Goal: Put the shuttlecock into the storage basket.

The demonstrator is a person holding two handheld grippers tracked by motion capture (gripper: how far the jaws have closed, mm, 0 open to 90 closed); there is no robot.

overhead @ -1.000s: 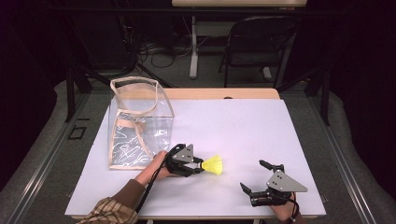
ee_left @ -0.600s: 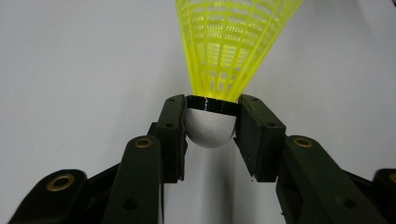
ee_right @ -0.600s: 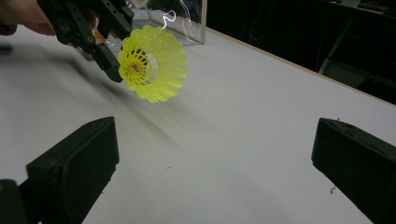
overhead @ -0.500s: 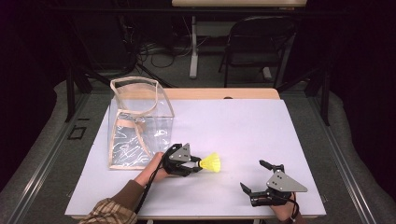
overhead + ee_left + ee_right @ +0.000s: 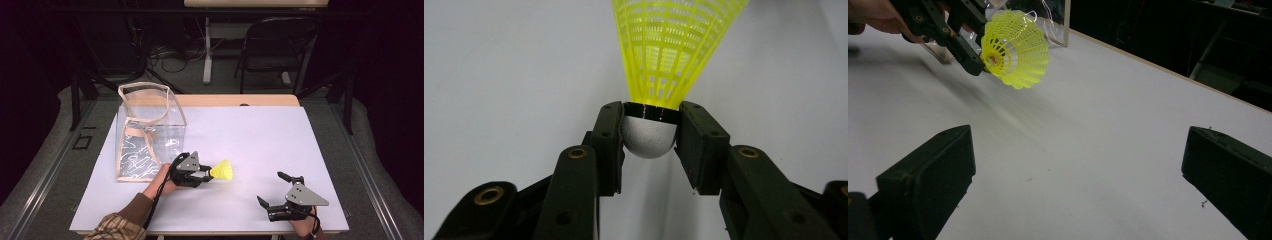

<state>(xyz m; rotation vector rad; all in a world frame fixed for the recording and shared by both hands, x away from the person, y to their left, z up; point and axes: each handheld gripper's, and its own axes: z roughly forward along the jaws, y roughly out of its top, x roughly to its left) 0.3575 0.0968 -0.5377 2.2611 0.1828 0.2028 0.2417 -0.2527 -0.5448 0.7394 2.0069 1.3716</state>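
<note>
My worktop (image 5: 260, 150) is brightly and evenly lit from above, while the room behind it sinks into near black. The clear bag (image 5: 150, 135) throws white glints. In my left gripper view the shuttlecock (image 5: 674, 45) is sharp, its shadow soft beneath my fingers (image 5: 606, 135). In my right gripper view the near fingers (image 5: 933, 175) look soft and the far-left worktop smears with blur.

Dim room: folding chair (image 5: 277, 47) and perhaps cables (image 5: 165, 55) behind the table (image 5: 280, 130)
</note>
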